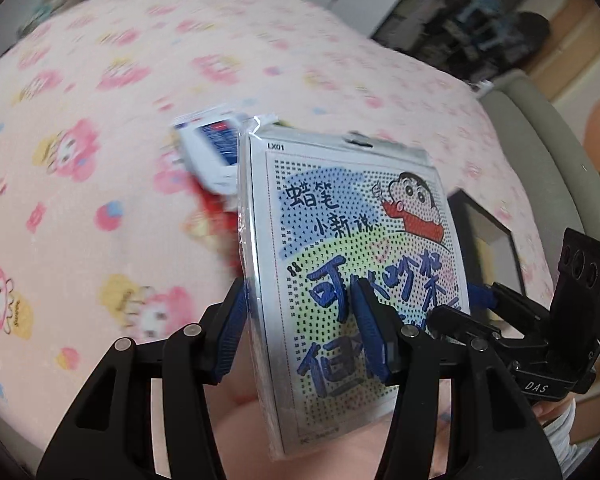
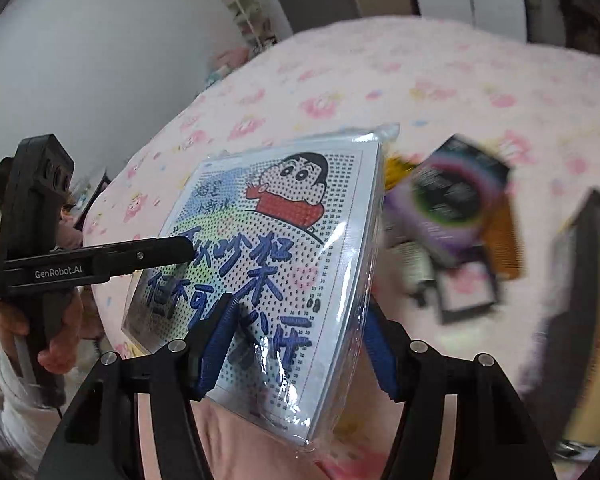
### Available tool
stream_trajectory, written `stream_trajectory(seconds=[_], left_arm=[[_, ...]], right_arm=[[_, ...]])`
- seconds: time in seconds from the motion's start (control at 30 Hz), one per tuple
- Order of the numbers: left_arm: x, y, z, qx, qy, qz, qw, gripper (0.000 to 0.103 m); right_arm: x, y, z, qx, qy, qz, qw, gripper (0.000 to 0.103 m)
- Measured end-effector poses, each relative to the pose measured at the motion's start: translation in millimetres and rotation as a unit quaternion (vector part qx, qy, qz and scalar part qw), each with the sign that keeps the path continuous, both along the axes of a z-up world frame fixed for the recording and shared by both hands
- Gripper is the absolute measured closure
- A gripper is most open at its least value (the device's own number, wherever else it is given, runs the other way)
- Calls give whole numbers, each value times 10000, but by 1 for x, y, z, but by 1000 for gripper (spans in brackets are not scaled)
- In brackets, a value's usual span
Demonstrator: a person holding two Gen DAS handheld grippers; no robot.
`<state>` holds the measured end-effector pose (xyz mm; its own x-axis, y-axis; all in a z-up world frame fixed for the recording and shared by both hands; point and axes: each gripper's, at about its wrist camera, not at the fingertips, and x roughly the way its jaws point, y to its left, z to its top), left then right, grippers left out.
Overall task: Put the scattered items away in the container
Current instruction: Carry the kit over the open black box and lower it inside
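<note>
A flat plastic-wrapped packet [image 1: 352, 240] printed with a cartoon boy and blue writing hangs tilted above the pink bed. My left gripper [image 1: 298, 288] straddles its lower left edge, one blue pad behind it and one on the printed face. My right gripper [image 2: 300, 304] straddles the packet [image 2: 284, 240] at its lower right edge the same way. In the left wrist view the right gripper [image 1: 480, 300] sits at the packet's right side. In the right wrist view one black finger [image 2: 156, 250] of the left gripper lies across the print.
On the flowered bedspread [image 1: 100, 100] lie a white and blue box [image 1: 208, 152] and a red item [image 1: 216, 220]. The right wrist view shows a purple and black box [image 2: 448, 196], an orange comb-like piece [image 2: 504, 232], a small black frame [image 2: 468, 292] and a large dark box [image 2: 580, 300] at the right.
</note>
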<state>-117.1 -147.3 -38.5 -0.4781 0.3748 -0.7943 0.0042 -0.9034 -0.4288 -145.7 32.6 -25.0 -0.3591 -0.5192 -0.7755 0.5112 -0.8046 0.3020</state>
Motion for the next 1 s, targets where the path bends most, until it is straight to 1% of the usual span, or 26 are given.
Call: stream_trajectory(seconds=[0.07,0.17,0.33,0.4,0.43,0.5,0.6,0.67,0.7,0.8,1.0], left_arm=[[-2,29,12,20,116,-199,9997,51],[-7,77,23,45,171,-502,9986,51],[-10,158,33,159,235,-1035,9942,51],[-21,192,36,199,247,-1234,9918,51],[-26,207,35,203,244,-1310,9909,51],[-37,232,31,197,218,-1423,9894,51],[-53,270,25,188,180,-1591,9869,51],[-65,292,17,152,88,-1679,9856,51],[-69,302,12,108,33,-1711,9852,51],[-79,324,0,-18,-84,-1835,9830,51],[-89,359,-25,-235,-384,-2054,9776,51]], right_arm=[[16,42,10,-55,104,-188,9998,45],[31,104,29,-73,208,-535,9983,45],[28,175,45,31,395,-1060,9936,45],[24,206,49,51,472,-1258,9909,45],[24,228,50,56,475,-1381,9893,45],[17,249,46,97,395,-1505,9878,45],[10,279,31,65,277,-1767,9838,45],[6,299,16,-101,165,-2015,9793,45],[6,318,8,-214,76,-2115,9771,45],[1,344,-10,-283,-111,-2290,9729,46],[-11,374,-35,-372,-416,-2649,9627,46]])
